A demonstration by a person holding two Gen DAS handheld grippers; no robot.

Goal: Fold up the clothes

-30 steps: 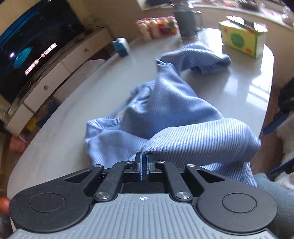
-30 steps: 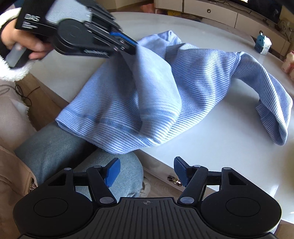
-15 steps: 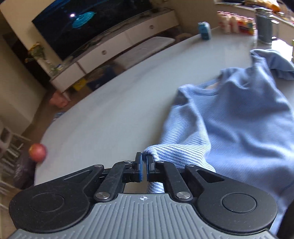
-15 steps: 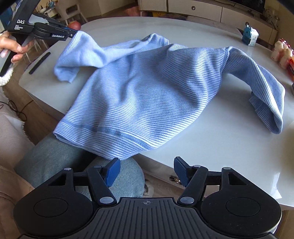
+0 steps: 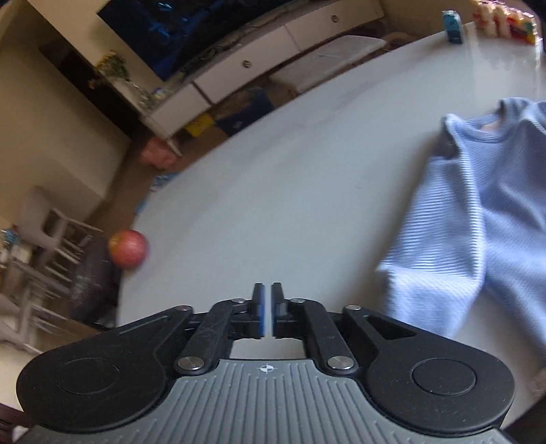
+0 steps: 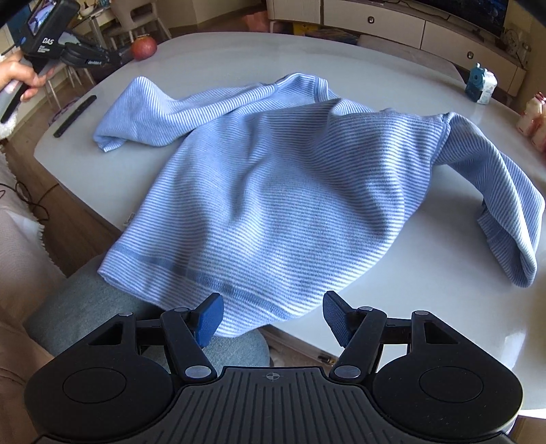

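In your left wrist view, your left gripper hangs over bare table with its jaws opening, a thin slit between the blue pads and nothing in it. The light blue, finely striped knit sweater lies well off to the right of the fingers, its ribbed neckline toward the far edge of the glossy white oval table. A red apple sits at the table's left edge. Beyond that edge you see a low white cabinet with drawers under a dark screen, and a pale chair on the left.

In your right wrist view, your right gripper has its jaws standing wide apart, gripping nothing. The sweater's banded hem droops over the table's near edge, just ahead of your blue fingertips and above a knee in grey-green fabric. One sleeve reaches toward the left edge, the other curls toward the right edge. A thin black bar lies at the left edge. Your left hand holds its gripper above the far left corner, near the apple. A small blue and white carton stands by the far right edge.
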